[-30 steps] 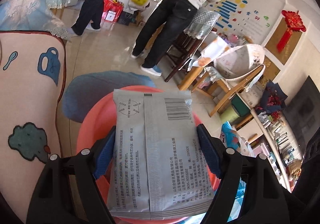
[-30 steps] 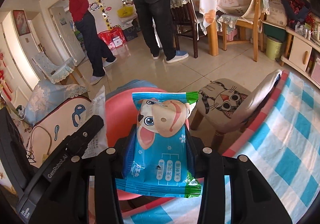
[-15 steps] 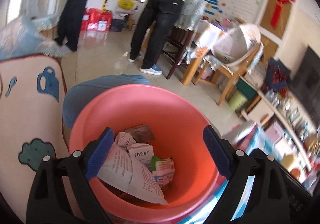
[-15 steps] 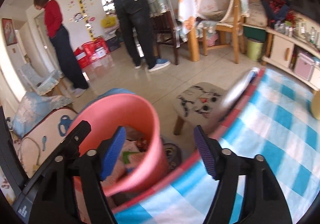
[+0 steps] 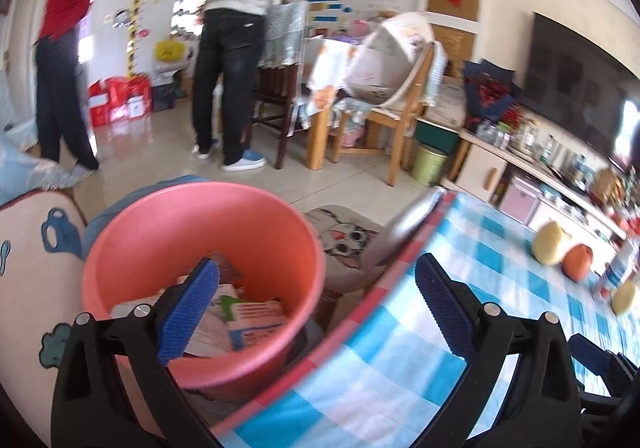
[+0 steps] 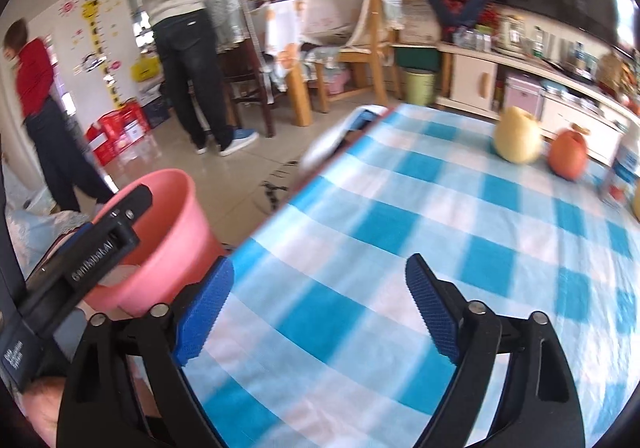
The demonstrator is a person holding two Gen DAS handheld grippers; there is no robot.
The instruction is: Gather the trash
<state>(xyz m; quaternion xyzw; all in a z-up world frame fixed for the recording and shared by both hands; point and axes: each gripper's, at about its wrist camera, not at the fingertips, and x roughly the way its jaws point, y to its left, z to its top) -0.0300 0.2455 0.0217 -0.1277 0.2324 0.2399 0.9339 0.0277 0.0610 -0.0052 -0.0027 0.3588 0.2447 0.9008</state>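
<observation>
A pink bucket [image 5: 168, 216] stands on the floor beside the table and holds several wrappers [image 5: 244, 322]. My left gripper [image 5: 316, 308] hangs over the bucket's right rim and the table edge; its jaws are opening and nothing is between them. My right gripper [image 6: 320, 304] is over the blue-checked tablecloth [image 6: 460, 216], its jaws opening on nothing. In the right wrist view the pink bucket [image 6: 172, 232] lies at the left, partly behind the left gripper's black body [image 6: 88, 260]. No loose trash shows on the cloth near either gripper.
A pear [image 6: 516, 136], an orange fruit [image 6: 568, 154] and a blue-and-white box [image 6: 624, 168] sit at the table's far right. A cat-print stool [image 5: 344, 244] stands next to the bucket. Two people [image 5: 236, 48] stand near chairs [image 5: 400, 120] across the floor.
The grey packet left my left gripper and the blue wet-wipe pack left my right one; both lie in the bucket. Both grippers opened and swung right, toward the table.
</observation>
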